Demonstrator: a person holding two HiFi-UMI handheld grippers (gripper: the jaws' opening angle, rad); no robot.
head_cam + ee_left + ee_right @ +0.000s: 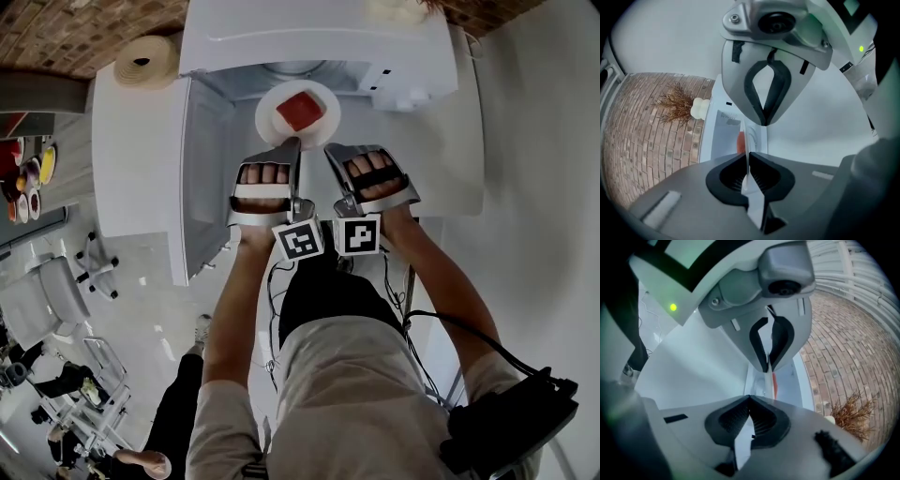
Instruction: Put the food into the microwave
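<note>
A white plate (281, 127) carrying a red block of food (298, 110) hangs at the mouth of the open white microwave (309, 33). Both grippers hold its near rim. My left gripper (292, 142) is shut on the rim's left part, my right gripper (330, 148) on its right part. In the left gripper view the plate (748, 161) shows edge-on between the left gripper's (755, 139) closed jaws, with the food (740, 142) beyond. The right gripper view shows the right gripper (760, 384) pinching the plate (766, 379), the food (774, 385) past it.
The microwave door (202, 178) swings open to the left, close to my left hand. Its control panel (403, 89) is on the right. A beige roll (143, 61) lies on the counter at the left. A dried plant (675, 103) stands by the brick wall (642, 140).
</note>
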